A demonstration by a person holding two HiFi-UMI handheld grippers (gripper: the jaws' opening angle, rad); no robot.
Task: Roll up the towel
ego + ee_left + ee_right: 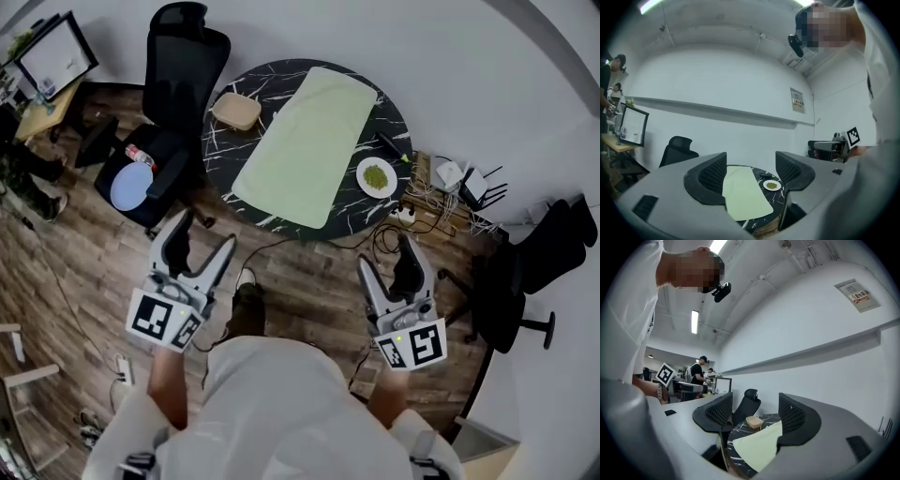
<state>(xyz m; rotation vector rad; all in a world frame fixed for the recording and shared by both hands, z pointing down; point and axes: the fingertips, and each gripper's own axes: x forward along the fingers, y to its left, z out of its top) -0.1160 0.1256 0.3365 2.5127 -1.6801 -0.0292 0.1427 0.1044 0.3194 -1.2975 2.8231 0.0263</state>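
The pale green cloth towel (pixel 305 145) lies spread flat across the round black marble-patterned bench (pixel 225 150); it looks soft, light and limp, probably best pinched at its two near corners. A shallow tan bowl (pixel 236 111) and a small white plate (pixel 376 176) flank it. The left gripper (pixel 204 239) and right gripper (pixel 386 261) hang over wood-plank floor (pixel 84 244), well short of the bench, jaws apart and empty.

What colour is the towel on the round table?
Pale green towel, plain; clearest in the head view.

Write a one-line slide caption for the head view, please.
Left claw and right claw, both open, poised before a table where a green towel lies flat between bowl and plate.
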